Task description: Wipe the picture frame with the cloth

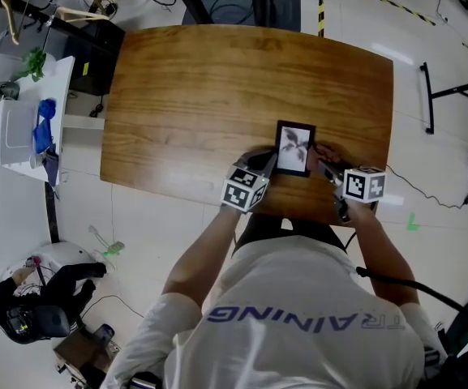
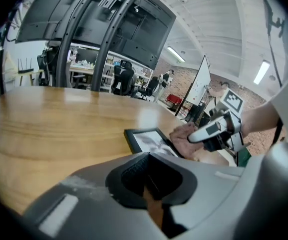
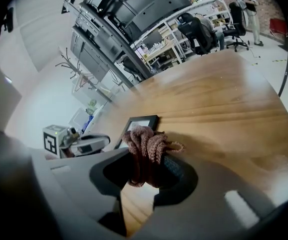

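A black picture frame with a grey leaf print lies flat near the front edge of the wooden table. My left gripper is at the frame's near left edge and shut on it; in the left gripper view the frame runs in under the jaws. My right gripper is shut on a bunched pinkish-brown cloth. The cloth rests against the frame's right side. In the right gripper view the frame lies just beyond the cloth, with the left gripper at its left.
A white cart with a blue item stands left of the table. A person sits on the floor at lower left. A black stand and a cable lie on the floor at right. Desks and chairs stand far behind the table.
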A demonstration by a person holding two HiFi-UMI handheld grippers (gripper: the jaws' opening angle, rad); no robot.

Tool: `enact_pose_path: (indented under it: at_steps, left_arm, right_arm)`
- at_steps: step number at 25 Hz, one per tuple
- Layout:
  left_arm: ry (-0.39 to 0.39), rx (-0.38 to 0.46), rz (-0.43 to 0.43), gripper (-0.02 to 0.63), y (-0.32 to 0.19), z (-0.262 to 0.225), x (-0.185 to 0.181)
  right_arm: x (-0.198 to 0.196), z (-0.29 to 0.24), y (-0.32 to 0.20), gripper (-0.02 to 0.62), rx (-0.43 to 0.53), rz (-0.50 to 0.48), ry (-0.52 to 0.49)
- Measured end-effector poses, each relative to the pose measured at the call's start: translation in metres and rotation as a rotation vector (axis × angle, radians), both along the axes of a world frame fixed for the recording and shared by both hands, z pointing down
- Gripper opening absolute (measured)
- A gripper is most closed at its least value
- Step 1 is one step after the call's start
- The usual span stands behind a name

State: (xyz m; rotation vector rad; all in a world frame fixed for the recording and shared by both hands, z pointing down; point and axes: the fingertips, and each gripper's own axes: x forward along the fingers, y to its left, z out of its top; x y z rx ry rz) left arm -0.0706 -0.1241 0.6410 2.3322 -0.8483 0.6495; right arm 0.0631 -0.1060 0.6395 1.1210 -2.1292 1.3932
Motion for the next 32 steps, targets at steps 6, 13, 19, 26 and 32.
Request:
enact_pose_path:
  at_steps: [6,13,19,26,32]
  left_arm:
    - [-0.068,0.034,0.175,0.006,-0.057,0.003,0.016]
    - [-0.074,-0.016,0.19,0.006,-0.068,0.015,0.018]
    - [-0.045,-0.034,0.162,0.008,-0.068,0.015,0.017]
    - [-0.05,-0.019,0.164,0.008,-0.067,0.015,0.018]
    - [-0.052,-0.007,0.161,0.008,-0.068,0.015,0.019]
  right_arm:
    - [0.0,0.0,-0.001,0.121,0.009,0.009,0.009]
    - [-0.002,-0.002,-0.005,0.121,0.018,0.007,0.012]
    - [-0.018,-0.03,-0.01,0.121,0.055,0.014,-0.067]
    - [-0.102,-0.026,0.009,0.121,-0.008,-0.143,-0.142]
    - [-0.128,0.001,0.013,0.121,-0.064,-0.143,-0.136]
